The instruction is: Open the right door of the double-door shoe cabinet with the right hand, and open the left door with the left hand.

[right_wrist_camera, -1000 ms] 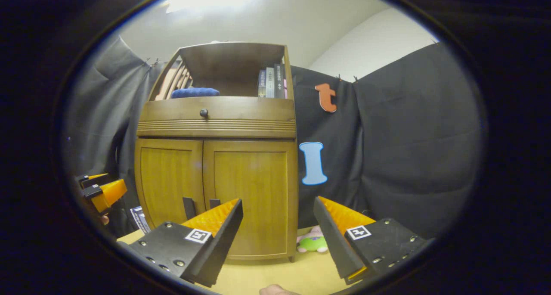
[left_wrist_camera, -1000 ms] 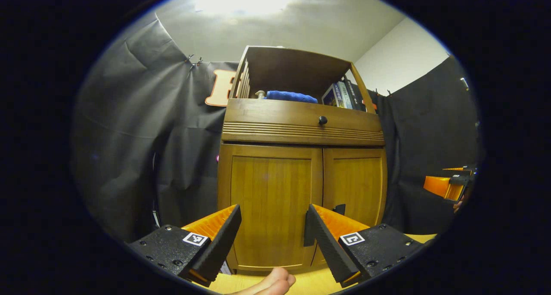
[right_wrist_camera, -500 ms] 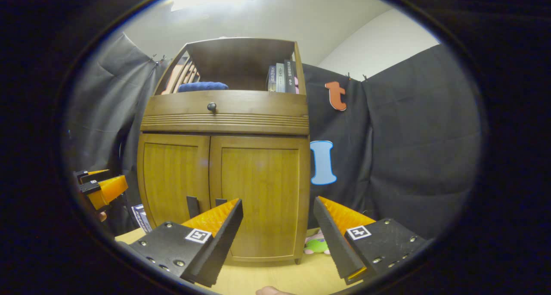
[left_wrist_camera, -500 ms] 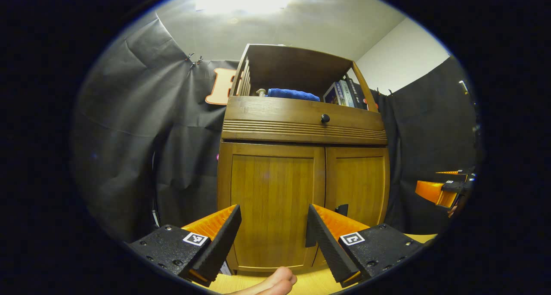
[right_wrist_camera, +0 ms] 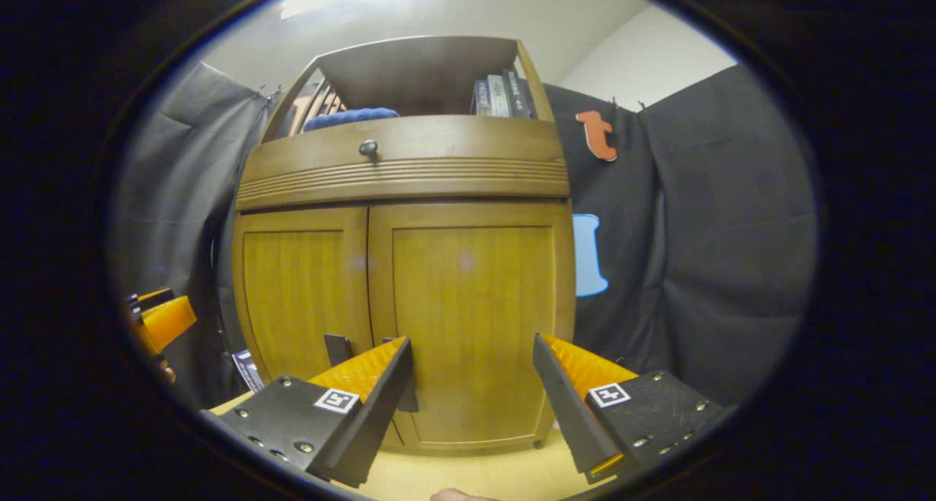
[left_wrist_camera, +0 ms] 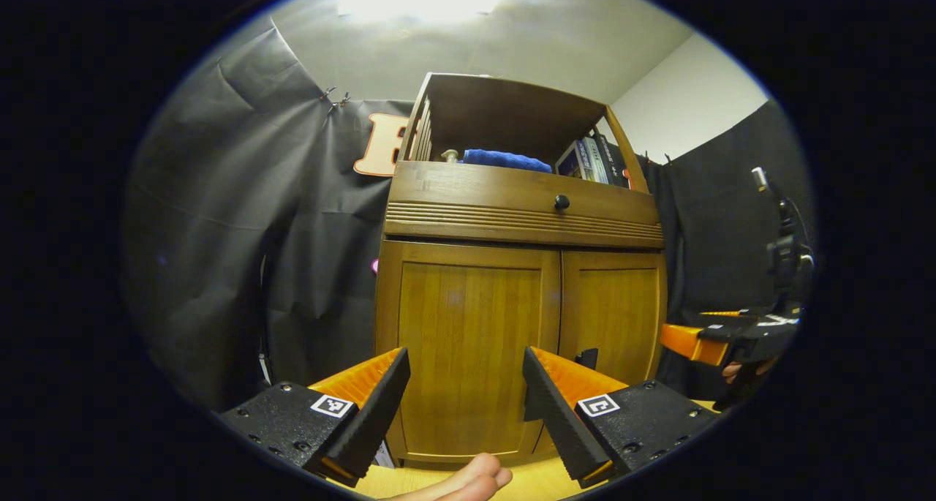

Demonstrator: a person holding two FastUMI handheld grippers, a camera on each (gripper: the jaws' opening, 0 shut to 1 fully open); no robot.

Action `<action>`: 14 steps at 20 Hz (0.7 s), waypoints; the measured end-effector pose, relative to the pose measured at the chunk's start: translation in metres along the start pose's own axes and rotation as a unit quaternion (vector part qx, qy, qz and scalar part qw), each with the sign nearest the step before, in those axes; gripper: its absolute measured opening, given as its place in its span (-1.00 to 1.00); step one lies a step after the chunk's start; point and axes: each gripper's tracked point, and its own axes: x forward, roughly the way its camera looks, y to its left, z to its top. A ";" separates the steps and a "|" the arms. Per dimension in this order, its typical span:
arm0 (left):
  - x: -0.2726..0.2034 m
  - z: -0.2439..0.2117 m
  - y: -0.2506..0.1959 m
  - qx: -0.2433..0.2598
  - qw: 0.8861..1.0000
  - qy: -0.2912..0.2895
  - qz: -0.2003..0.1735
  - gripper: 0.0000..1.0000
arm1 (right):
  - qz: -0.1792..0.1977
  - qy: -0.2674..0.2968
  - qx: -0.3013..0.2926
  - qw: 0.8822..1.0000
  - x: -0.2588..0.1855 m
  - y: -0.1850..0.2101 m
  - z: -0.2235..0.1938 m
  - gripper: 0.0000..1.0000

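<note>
The wooden shoe cabinet's two doors are both closed. In the left gripper view the left door (left_wrist_camera: 468, 347) stands straight ahead and the right door (left_wrist_camera: 614, 314) beside it, with a black handle (left_wrist_camera: 586, 357) low on it. My left gripper (left_wrist_camera: 465, 402) is open, short of the left door. The right gripper (left_wrist_camera: 698, 340) shows at the right, level with the cabinet's lower half. In the right gripper view the right door (right_wrist_camera: 472, 318) looms close and my right gripper (right_wrist_camera: 472, 391) is open before it. Two black handles (right_wrist_camera: 338, 349) sit by the centre seam, one partly behind my left finger (right_wrist_camera: 365, 384).
Above the doors is a drawer with a black knob (left_wrist_camera: 561, 202). The open shelf holds a blue cloth (left_wrist_camera: 504, 159) and books (left_wrist_camera: 589, 161). Bare toes (left_wrist_camera: 475, 475) rest on the wooden floor (right_wrist_camera: 475, 475). The left gripper (right_wrist_camera: 164, 319) and a small booklet (right_wrist_camera: 247, 368) show left of the cabinet.
The right gripper has moved forward and closer to the cabinet, whose right door now looks larger. The left gripper has barely shifted. Both stay open.
</note>
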 end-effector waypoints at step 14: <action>0.004 -0.004 0.023 0.000 1.000 0.007 0.012 0.91 | 0.049 0.074 0.030 0.996 0.099 0.075 -0.088 0.87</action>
